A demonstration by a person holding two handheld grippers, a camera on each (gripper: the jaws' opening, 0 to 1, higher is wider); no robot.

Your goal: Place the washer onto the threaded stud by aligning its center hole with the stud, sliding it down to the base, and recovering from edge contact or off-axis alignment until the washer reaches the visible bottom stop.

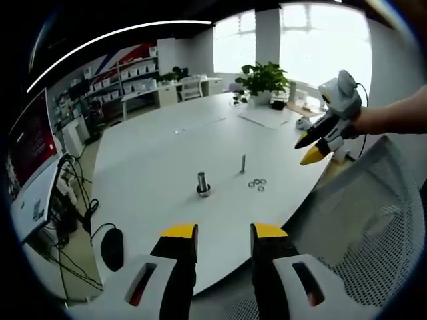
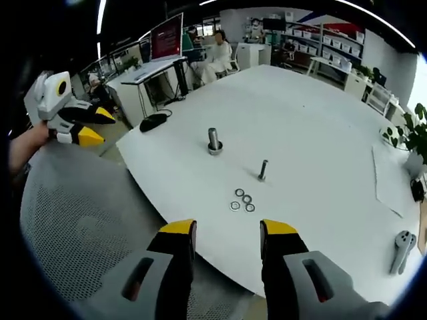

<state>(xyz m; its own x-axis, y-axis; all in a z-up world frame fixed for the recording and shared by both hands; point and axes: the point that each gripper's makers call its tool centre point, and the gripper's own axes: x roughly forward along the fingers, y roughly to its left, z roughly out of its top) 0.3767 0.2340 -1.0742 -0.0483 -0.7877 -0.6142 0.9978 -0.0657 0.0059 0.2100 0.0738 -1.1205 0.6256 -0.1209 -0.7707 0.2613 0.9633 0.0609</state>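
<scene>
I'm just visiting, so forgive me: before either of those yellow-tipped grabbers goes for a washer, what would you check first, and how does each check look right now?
1. Left gripper empty with jaws apart: ok.
2. Right gripper empty with jaws apart: ok.
3. Washers lying loose on the white table, nothing on top of them: ok.
4. Thin threaded stud standing upright and bare: ok.
5. Which of the stud and the thicker post the washer fits: cannot tell.
6. A gripper near the washers: not ok, both are off the table edge above the mesh chair.
</scene>
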